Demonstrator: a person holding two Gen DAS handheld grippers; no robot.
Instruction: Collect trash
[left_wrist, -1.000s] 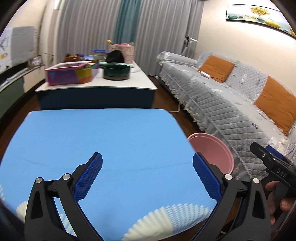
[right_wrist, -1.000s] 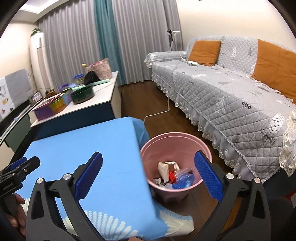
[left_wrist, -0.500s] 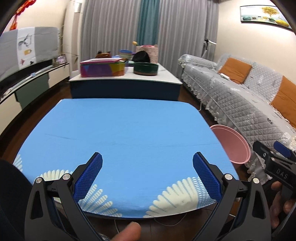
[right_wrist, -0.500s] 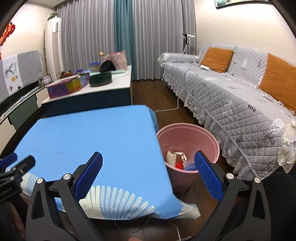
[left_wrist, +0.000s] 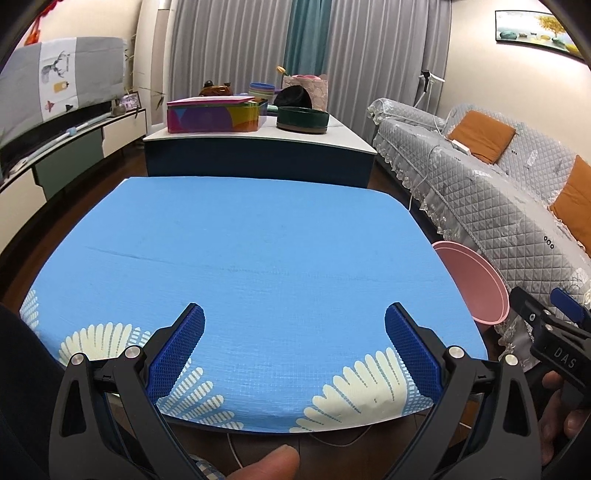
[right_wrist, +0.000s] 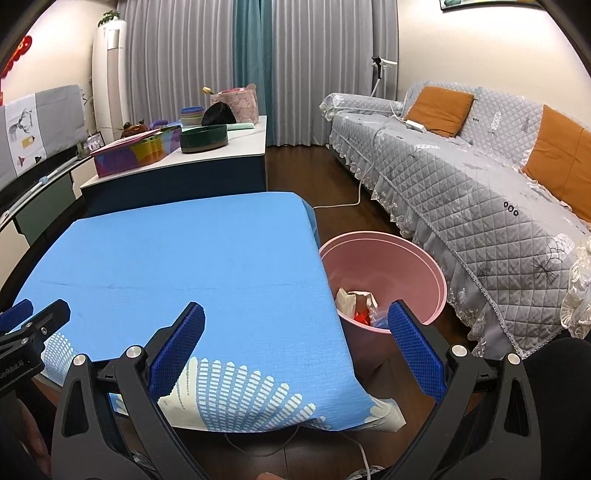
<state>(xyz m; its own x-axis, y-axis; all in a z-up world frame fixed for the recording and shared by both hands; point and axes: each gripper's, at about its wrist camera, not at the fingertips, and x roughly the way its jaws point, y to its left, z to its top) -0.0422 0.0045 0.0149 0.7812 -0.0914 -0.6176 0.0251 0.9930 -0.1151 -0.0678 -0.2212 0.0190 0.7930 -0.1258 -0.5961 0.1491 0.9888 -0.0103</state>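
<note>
Evidently the collecting is close to done — the worktop (left_wrist: 258, 251), covered by a blue cloth with pale fan prints along its near edge, carries nothing at all in either view. Both tools hang back at that near edge. The left gripper (left_wrist: 294, 339) has its fingers spread wide with only cloth showing between them, and the right gripper (right_wrist: 295, 341) is likewise released and empty, one blue pad over the cloth and the other over the rim of the bin. That single pink trash bin (right_wrist: 384, 266) stands on the floor just beside the worktop's right edge, presumably so that waste can go straight over the side into it. The trash (right_wrist: 356, 306) lies at its bottom: a crumpled pale wrapper, something red and a bit of clear plastic, so about three pieces, though the heap is partly hidden by the cloth edge and a finger. In the left view the bin (left_wrist: 476, 280) shows only as a rim and wall past the corner. My judgement is that the spread, idle fingers suit a last look for leftovers. Beyond the worktop one low cabinet (right_wrist: 192, 166) holds one colourful box, one dark green bowl and a few other items; two orange cushions sit on the quilted grey sofa (right_wrist: 461, 177).
</note>
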